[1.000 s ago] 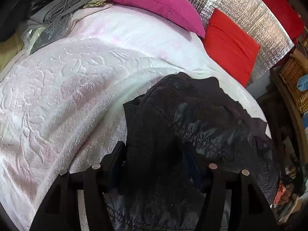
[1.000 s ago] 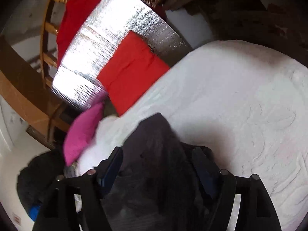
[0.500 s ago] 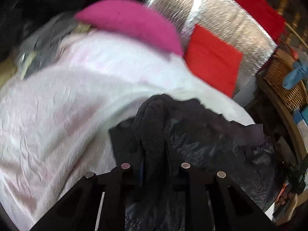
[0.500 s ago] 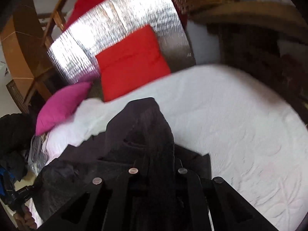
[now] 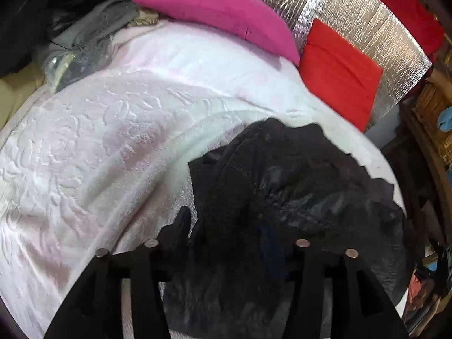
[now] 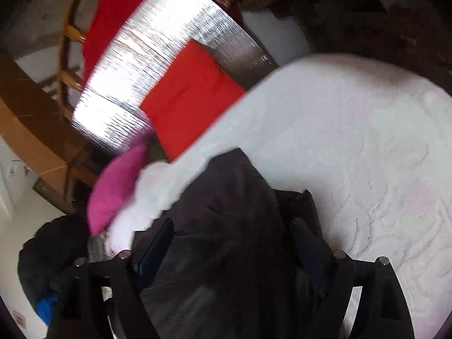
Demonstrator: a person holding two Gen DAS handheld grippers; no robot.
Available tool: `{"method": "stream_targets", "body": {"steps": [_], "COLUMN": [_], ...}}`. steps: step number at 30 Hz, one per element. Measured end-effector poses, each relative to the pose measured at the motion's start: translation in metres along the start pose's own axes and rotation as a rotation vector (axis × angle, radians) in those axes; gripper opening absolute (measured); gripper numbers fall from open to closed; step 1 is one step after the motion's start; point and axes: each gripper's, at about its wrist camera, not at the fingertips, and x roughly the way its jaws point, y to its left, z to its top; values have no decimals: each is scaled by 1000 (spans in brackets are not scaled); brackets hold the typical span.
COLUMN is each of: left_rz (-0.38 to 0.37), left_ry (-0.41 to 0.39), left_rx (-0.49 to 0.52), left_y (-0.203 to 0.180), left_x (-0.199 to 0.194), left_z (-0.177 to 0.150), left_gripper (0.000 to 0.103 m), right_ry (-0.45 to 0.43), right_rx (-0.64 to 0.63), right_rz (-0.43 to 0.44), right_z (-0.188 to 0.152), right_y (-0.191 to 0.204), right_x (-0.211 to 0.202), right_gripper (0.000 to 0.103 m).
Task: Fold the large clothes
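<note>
Right claw (image 6: pixel 231 240) just opened; black garment (image 6: pixel 226 203) hides its tips.

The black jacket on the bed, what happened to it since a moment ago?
Half a second ago both grippers pinched the black jacket; their fingers have just been opening, so the left gripper and right gripper now stand apart around loose cloth. The white bedspread, pink pillow and red cushion stayed put.

No writing, label, brand, number or sign can be read in either view. The bedspread (image 5: pixel 118 147) bears only an embossed flower pattern, and the small marks on the silver foil panel (image 6: pixel 158 65) are too blurred to make out.
</note>
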Motion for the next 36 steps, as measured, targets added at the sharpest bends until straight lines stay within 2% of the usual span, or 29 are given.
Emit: {"method": "stream_targets", "body": {"steps": [4,7,11,14,19,22,25,30,36], "left_rz": [16,-5,-20,-86,-217,-291,-294,-322,-331], "left_ry": [-73,-97,-74,-11,96,161,181,198,186], "left_rx": [25,26,29,-14,-108,-176,-209,-357,-413], "left_y": [-8,-10,-12,-8,0,0,-3,5,3], "left_x": [-32,-53,-66,-71,-63,-46,-29,-3,16], "left_z": [-7,-18,-37,-58,-90,-95,-95,-96,-98], "left_gripper": [69,71,76,76,78,79,79,80,81], "right_ry": [29,49,123,174,250,280,283,265,232], "right_rx": [-11,-18,30,74,197,302,348,389,395], "right_rz": [49,75,162,174,201,198,187,157,117], "right_z": [-14,-33,-64,-92,-120,-129,-132,-134,-135], "right_y": [12,17,14,8,-10,-24,-29,-31,-21], "right_x": [-28,-50,-65,-69,-57,-44,-33,-14,8], "right_gripper": [87,87,87,87,87,87,87,87,87]}}
